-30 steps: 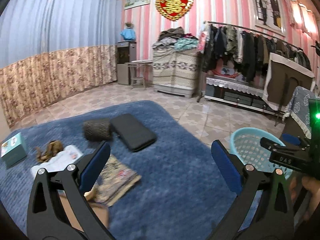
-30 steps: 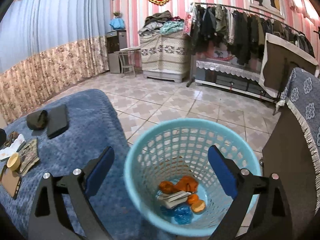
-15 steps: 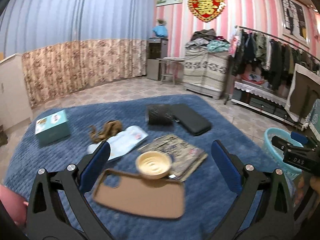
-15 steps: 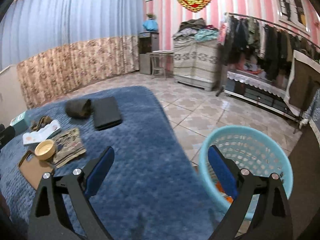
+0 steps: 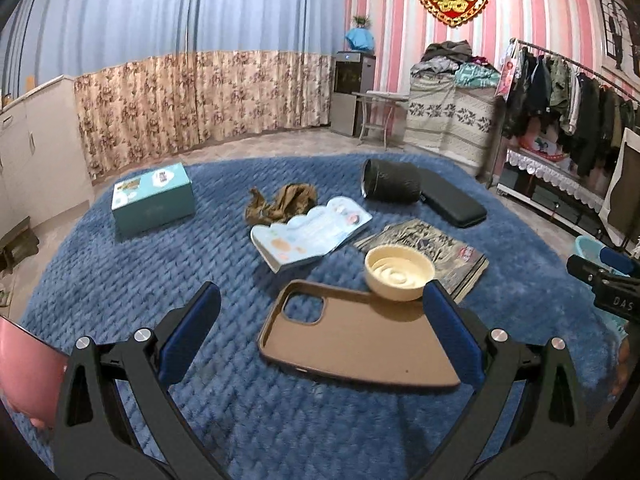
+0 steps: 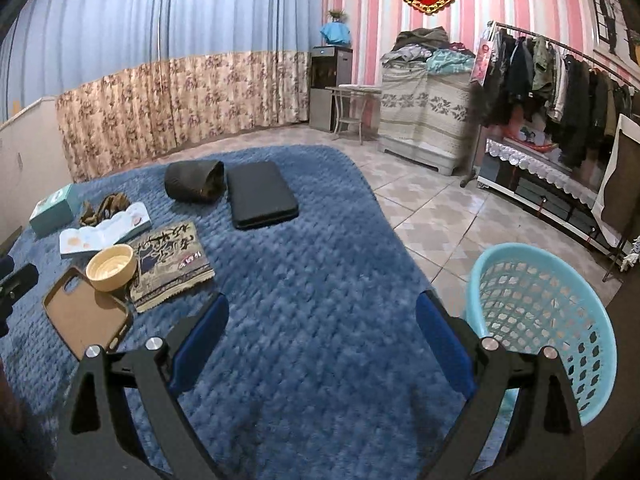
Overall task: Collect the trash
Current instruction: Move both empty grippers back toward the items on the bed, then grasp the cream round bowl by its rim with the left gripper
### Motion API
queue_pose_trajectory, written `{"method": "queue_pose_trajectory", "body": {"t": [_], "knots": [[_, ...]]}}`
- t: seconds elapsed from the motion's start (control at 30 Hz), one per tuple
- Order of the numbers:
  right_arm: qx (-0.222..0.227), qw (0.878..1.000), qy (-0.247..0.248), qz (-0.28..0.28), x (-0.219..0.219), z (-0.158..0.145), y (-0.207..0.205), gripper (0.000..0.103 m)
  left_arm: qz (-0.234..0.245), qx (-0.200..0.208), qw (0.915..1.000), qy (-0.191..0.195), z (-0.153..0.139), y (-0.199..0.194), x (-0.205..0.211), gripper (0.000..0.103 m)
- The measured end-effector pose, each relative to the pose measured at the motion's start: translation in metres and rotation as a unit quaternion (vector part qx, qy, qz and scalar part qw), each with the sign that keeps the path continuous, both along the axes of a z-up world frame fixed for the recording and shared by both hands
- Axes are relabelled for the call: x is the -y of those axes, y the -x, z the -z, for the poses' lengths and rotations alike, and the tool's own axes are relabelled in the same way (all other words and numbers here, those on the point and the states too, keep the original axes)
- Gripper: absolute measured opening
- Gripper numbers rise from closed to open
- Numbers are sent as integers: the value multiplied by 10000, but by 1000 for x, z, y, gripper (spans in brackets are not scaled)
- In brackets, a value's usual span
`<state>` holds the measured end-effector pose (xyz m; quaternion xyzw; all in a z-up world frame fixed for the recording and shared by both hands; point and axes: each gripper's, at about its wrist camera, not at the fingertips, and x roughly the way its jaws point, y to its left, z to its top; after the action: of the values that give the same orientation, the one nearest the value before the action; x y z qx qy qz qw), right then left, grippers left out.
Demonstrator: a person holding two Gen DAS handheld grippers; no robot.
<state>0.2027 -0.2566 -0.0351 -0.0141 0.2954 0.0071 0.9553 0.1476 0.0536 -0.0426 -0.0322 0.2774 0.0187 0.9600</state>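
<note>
While both tools hover over a blue quilted bed (image 5: 120, 280), the left hand-held gripper (image 5: 320, 330) has its blue-padded jaws spread wide and empty, framing a brown phone case (image 5: 352, 344) that lies open side up near the bed's near edge. A cream bowl (image 5: 399, 272) rests partly on the case's far end and partly on a dark printed packet (image 5: 436, 246). Beyond these lie a pale blue booklet (image 5: 308, 236), a crumpled brown wrapper (image 5: 280, 204), a teal box (image 5: 154, 204) toward the left edge, and a dark rolled cloth (image 5: 390, 186) just beside a flat black case (image 5: 454, 204) near the far edge. The right hand-held gripper (image 6: 322, 342) is likewise spread apart, holding nothing, above bare quilt near the bed's right edge. A light blue mesh basket (image 6: 560, 320) stands on the tiled floor (image 6: 432, 212) just beside that edge; its contents are hidden from this angle.
</note>
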Motion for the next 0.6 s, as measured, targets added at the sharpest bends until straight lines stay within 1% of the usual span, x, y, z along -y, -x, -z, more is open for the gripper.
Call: {"method": "queue_pose_trajectory", "body": {"t": [0.1, 0.23, 0.4, 0.6], "knots": [[-50, 10000, 42, -51, -6, 2, -4, 93, 35, -122, 9999, 54, 5, -9, 0, 97], [-103, 9996, 273, -59, -12, 6, -8, 93, 187, -320, 9993, 68, 9, -23, 12, 98], [-207, 9996, 199, -39, -8, 10, -11, 93, 394, -505, 9978, 155, 14, -45, 32, 98], [-320, 9993, 189, 5, -6, 16, -17, 93, 428, -721, 9962, 248, 20, -72, 48, 97]]}}
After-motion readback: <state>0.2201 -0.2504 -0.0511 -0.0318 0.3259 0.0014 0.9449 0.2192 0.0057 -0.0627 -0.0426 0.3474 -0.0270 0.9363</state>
